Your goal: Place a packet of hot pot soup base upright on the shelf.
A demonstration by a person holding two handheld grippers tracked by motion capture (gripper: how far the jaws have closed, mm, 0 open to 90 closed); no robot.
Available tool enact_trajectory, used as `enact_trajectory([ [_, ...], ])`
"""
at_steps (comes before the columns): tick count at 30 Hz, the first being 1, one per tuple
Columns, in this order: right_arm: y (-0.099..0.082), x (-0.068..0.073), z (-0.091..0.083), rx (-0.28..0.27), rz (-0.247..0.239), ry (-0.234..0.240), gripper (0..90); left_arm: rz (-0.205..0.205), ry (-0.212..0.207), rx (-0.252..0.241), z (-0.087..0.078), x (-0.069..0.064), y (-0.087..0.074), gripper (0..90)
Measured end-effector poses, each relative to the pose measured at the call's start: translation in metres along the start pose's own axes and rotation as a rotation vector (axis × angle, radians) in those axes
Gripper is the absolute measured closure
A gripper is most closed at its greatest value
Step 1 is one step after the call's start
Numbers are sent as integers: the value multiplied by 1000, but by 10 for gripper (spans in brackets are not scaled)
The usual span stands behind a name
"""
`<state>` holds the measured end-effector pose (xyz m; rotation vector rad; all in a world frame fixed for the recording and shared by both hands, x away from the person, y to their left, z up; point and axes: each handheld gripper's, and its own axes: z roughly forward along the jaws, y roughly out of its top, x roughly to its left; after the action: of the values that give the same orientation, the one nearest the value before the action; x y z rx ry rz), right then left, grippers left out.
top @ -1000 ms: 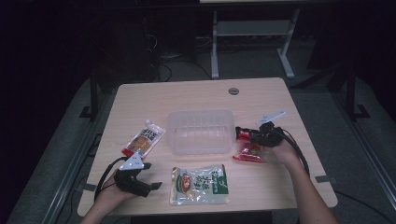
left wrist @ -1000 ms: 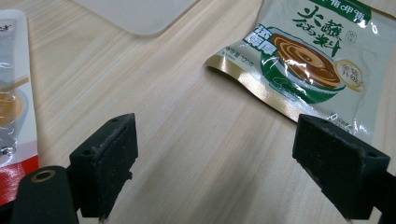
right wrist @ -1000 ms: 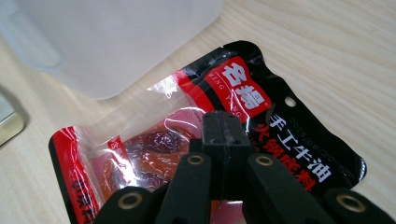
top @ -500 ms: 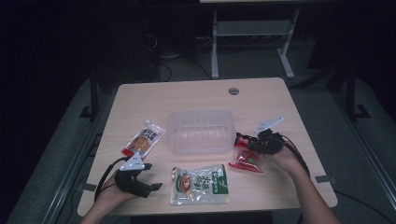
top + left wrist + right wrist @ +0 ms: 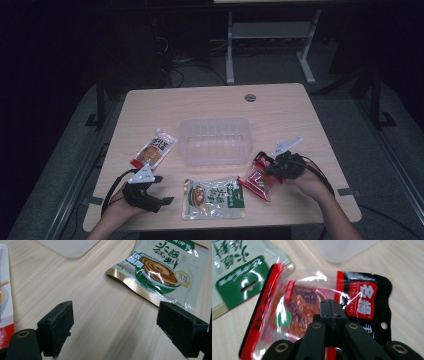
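Red snack packet (image 5: 260,181): pinched by right gripper (image 5: 268,167) fingers, lower right of frame; clear tub (image 5: 215,141) lay up-left, nearer this hand. Left gripper (image 5: 159,190): fingers spread, empty.

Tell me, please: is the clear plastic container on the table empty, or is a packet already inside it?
Empty. In the high view the clear container holds nothing; all three packets lie outside it on the table.

On the wooden table (image 5: 150,107) we note a clear plastic container (image 5: 215,141) at centre. A green-and-white pouch (image 5: 214,198) lies flat in front of it; an orange-and-white packet (image 5: 154,149) lies to its left, apart.
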<state>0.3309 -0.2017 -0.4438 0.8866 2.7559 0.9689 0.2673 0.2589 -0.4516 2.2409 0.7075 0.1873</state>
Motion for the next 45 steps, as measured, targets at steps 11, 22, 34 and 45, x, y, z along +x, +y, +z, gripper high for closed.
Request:
enact_trajectory([
  [11, -15, 19, -8, 15, -10, 31, 900, 1, -10, 0, 1, -2, 1, 137],
  [22, -14, 21, -20, -26, 19, 2, 775, 50, -69, -61, 4, -18, 18, 239],
  [34, -32, 21, -32, -89, 98, -41, 392, 131, -146, -98, 32, -44, 75, 803],
  [45, -44, 15, -42, -130, 149, -93, 307, 207, -228, -57, 88, -61, 119, 897],
])
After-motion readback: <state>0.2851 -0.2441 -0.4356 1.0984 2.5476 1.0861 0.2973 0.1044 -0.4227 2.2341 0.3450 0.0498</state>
